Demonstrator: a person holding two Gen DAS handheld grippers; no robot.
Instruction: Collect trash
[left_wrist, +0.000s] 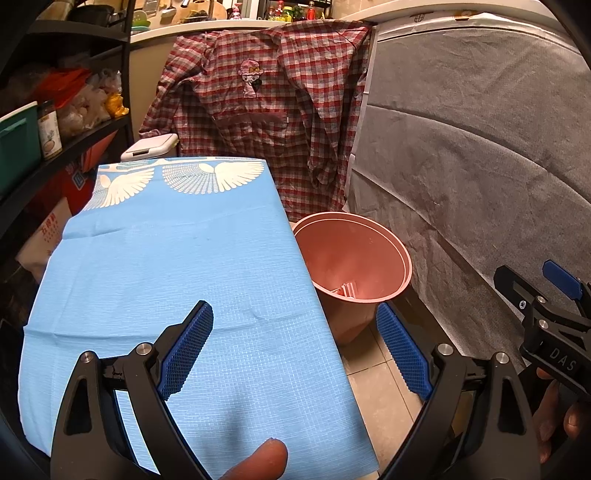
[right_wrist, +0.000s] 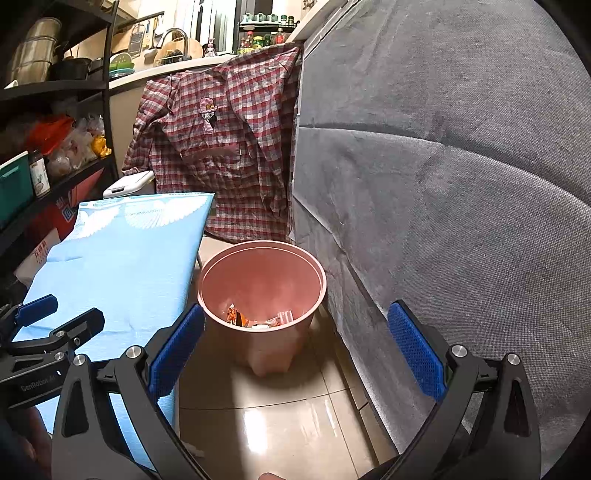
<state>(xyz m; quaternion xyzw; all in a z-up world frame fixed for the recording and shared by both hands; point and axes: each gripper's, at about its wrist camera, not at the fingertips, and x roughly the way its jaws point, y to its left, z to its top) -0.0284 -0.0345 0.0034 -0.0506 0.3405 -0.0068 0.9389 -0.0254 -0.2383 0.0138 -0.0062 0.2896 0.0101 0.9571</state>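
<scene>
With both sets of fingers spread wide and nothing between them, I hold my left gripper (left_wrist: 293, 347) over the near end of the table (left_wrist: 177, 266), while my right gripper (right_wrist: 295, 354) hangs above the tiled floor (right_wrist: 273, 417), aimed at the pink trash bin (right_wrist: 271, 345). Neither touches anything. Just beyond, the blue tablecloth shows no litter that I can see. The bin stands on the floor between the table edge and a grey fabric-covered panel (right_wrist: 461, 184), and wrappers (right_wrist: 255, 319) already lie at its bottom. I judge the collecting essentially done. Farther back, a plaid shirt (left_wrist: 258, 110) hangs.
</scene>
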